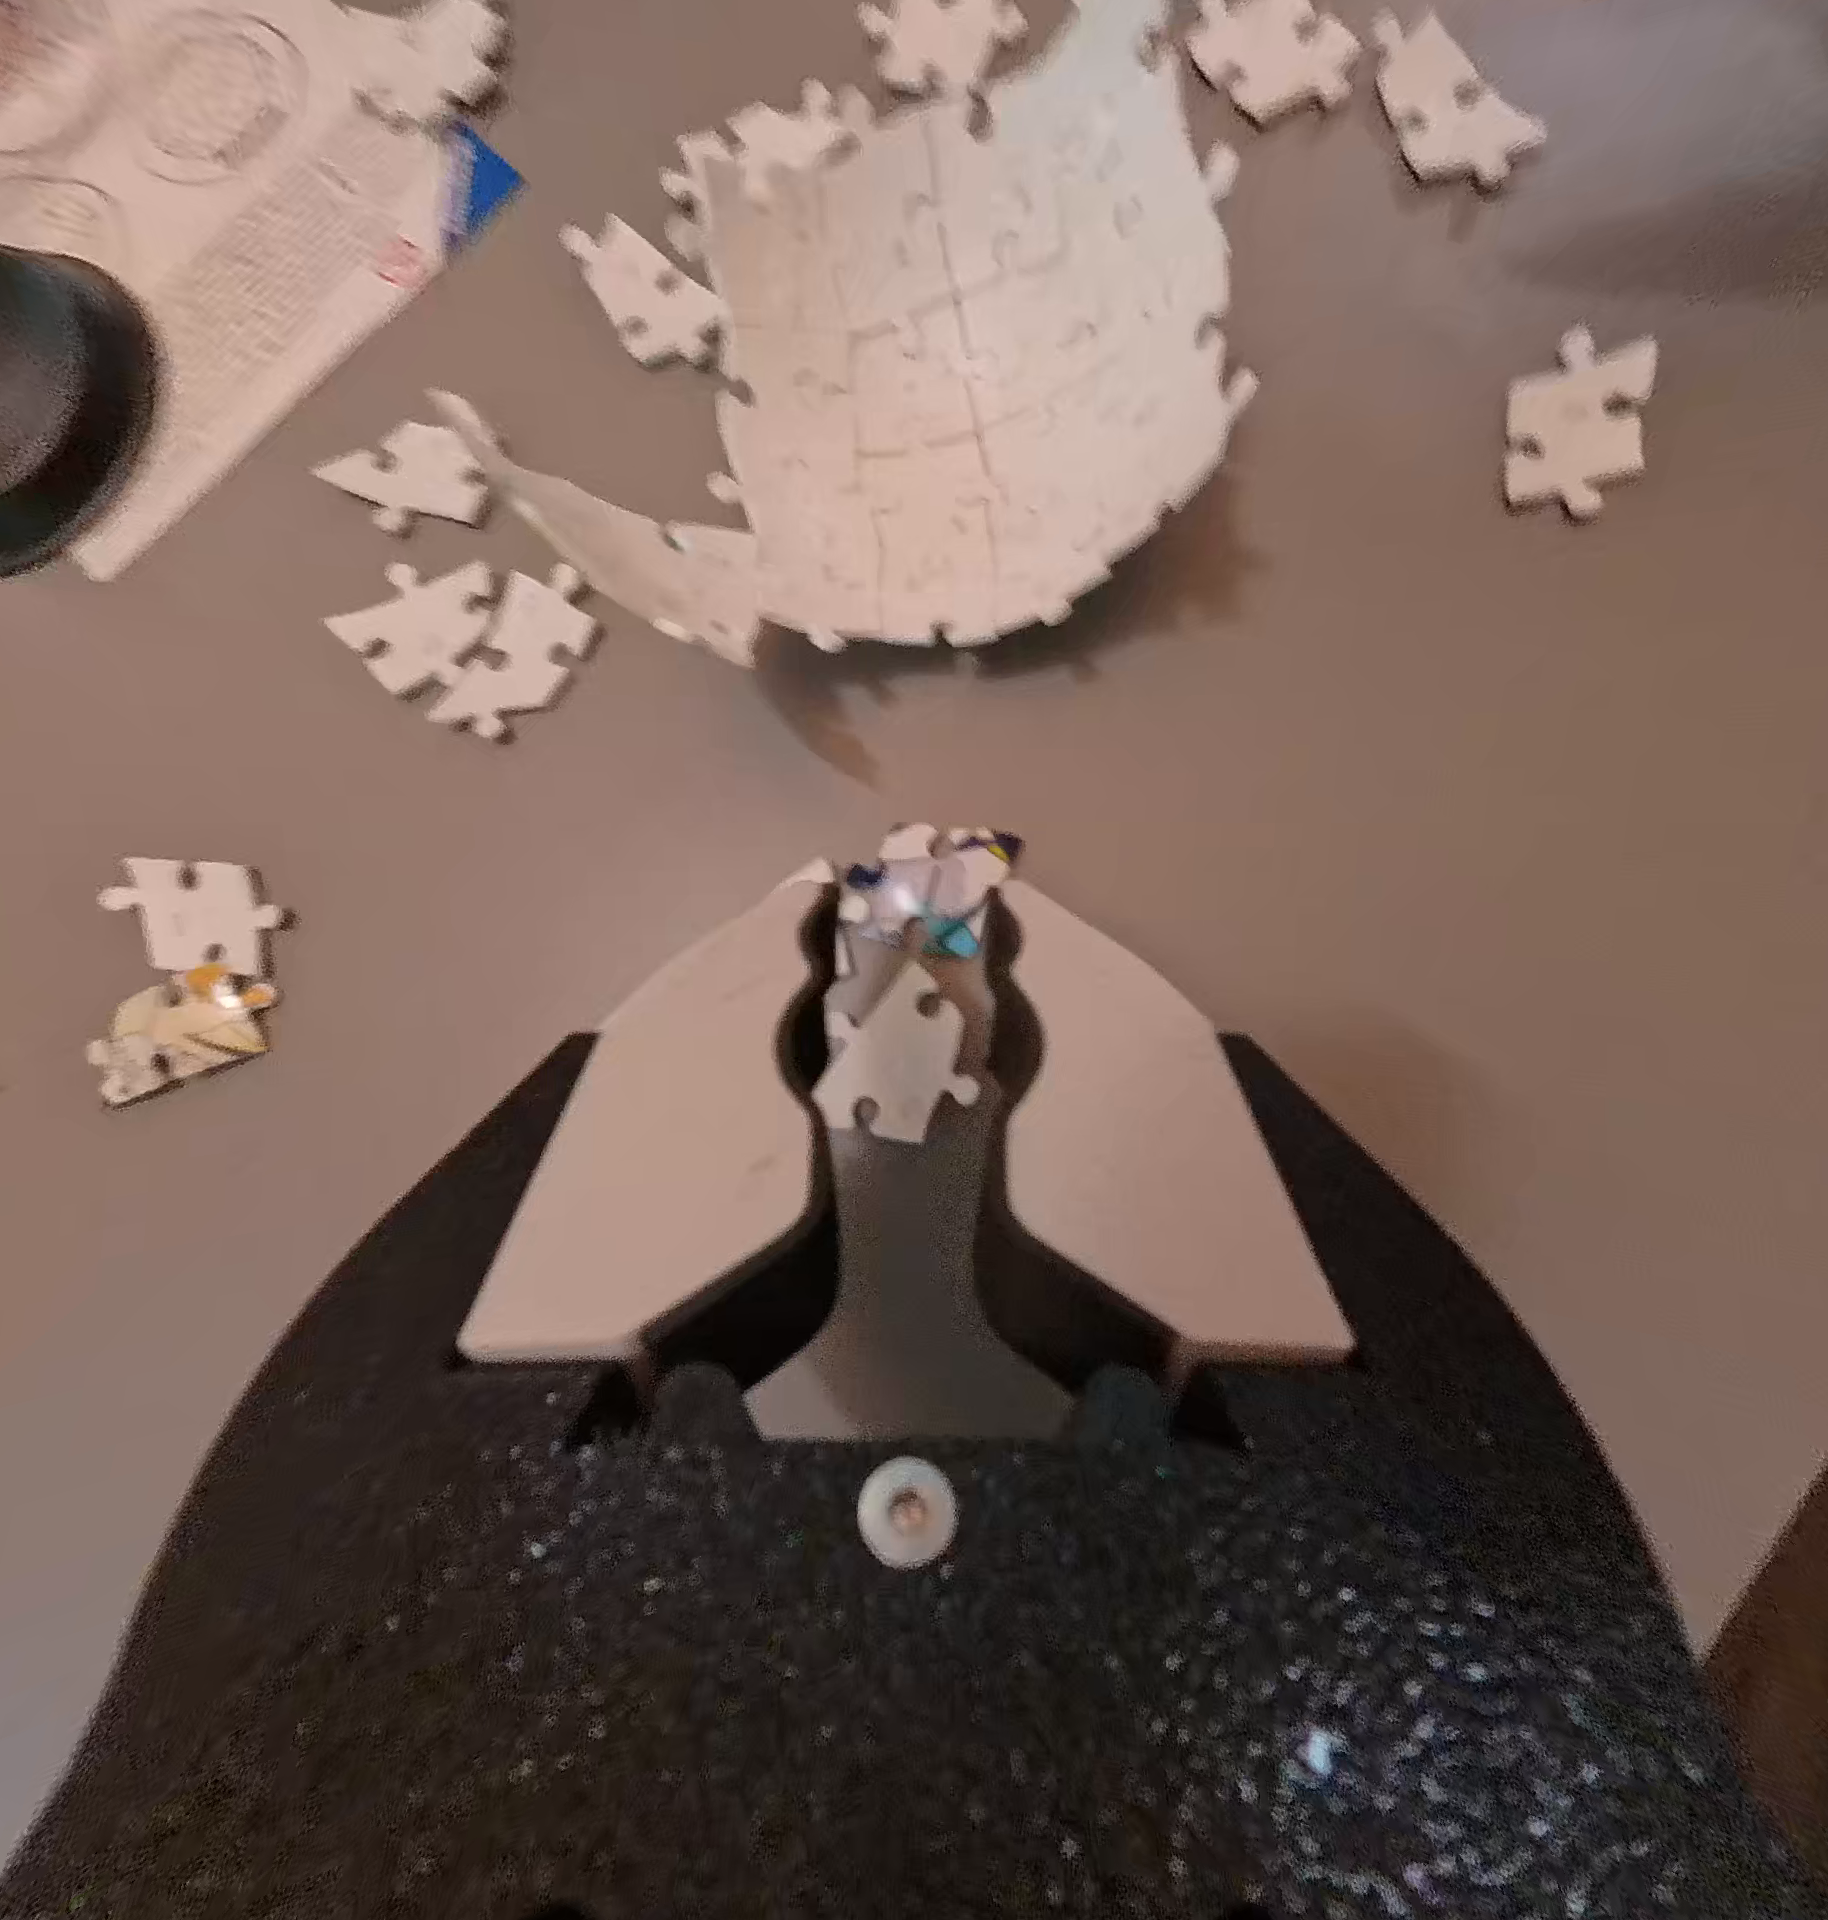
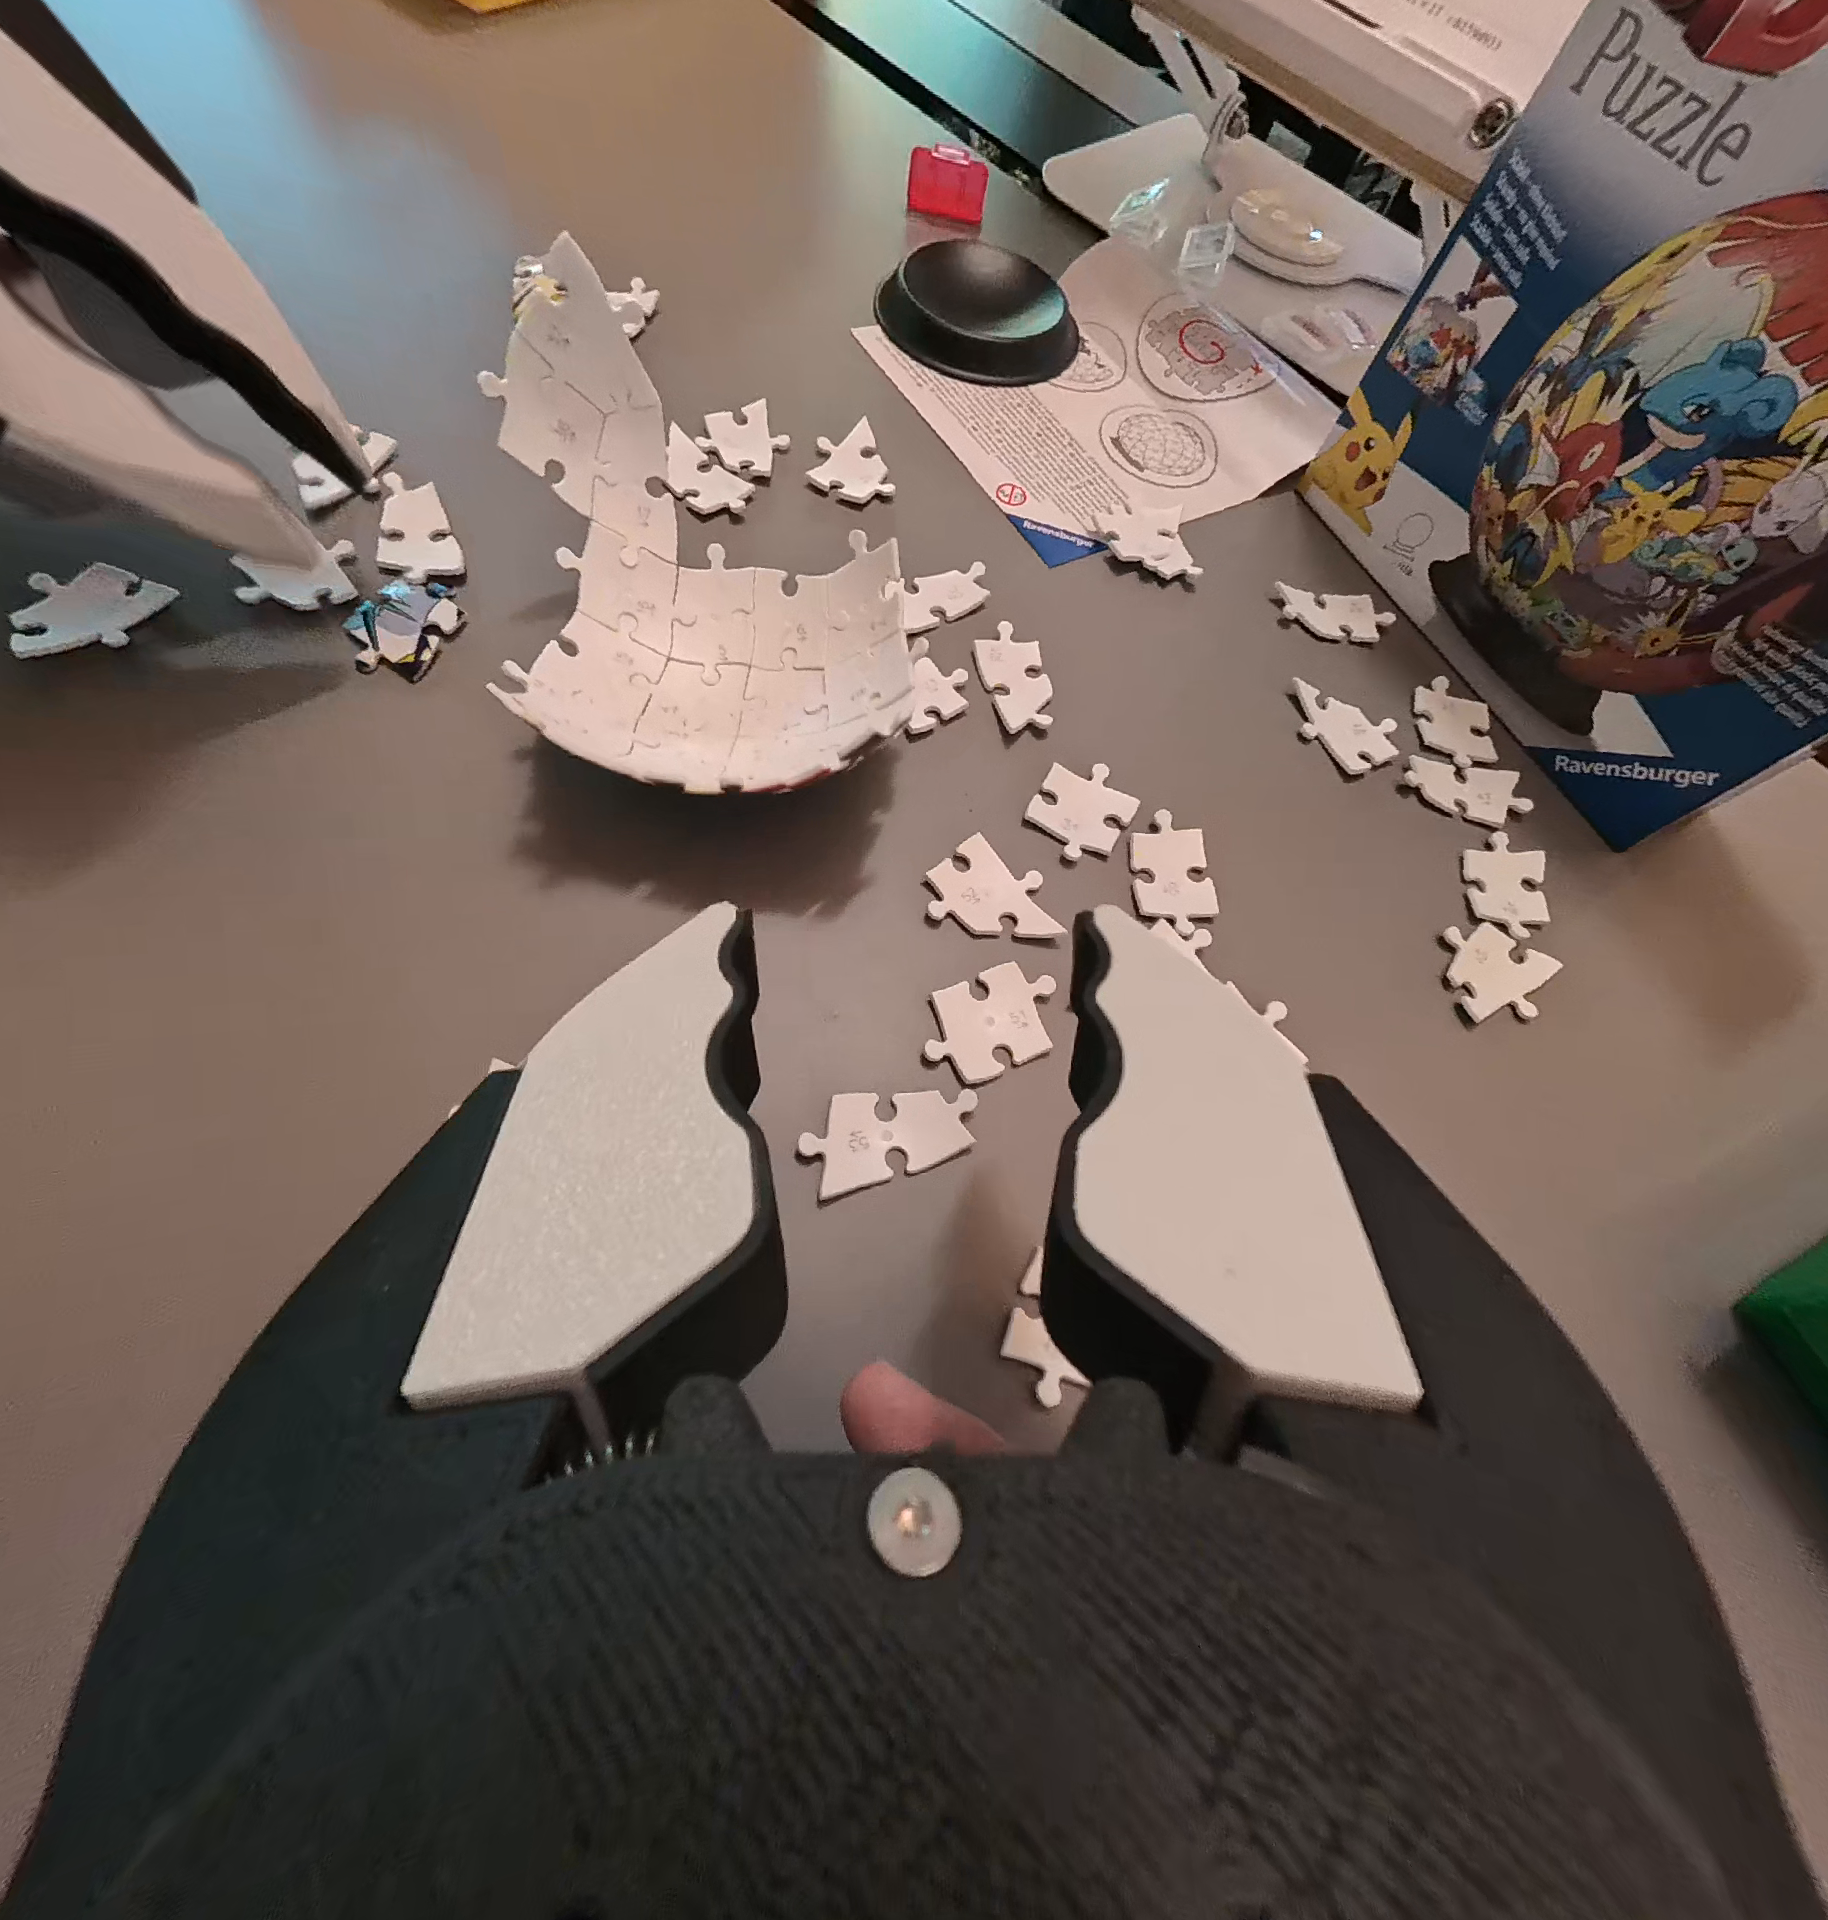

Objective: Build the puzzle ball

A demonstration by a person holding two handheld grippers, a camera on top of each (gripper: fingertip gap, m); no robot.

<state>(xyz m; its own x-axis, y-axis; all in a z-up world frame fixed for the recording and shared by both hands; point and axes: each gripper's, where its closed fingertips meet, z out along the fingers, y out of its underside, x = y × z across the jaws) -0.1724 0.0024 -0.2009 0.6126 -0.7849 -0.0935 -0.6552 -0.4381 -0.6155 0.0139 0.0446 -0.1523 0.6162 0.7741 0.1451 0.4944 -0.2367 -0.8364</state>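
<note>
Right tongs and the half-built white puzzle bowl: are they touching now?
Apart. The right wrist view shows the open right tongs short of the puzzle bowl, with bare grey table between them.

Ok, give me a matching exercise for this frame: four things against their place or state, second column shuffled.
Things:
1. left gripper
2. right gripper
3. half-built ball
4. black stand

Places or states:
A. on the instruction sheet
B. open, over loose pieces
C. shut on a piece
D. bowl-shaped, white side up, on the table

Pairs: 1-C, 2-B, 3-D, 4-A
</note>
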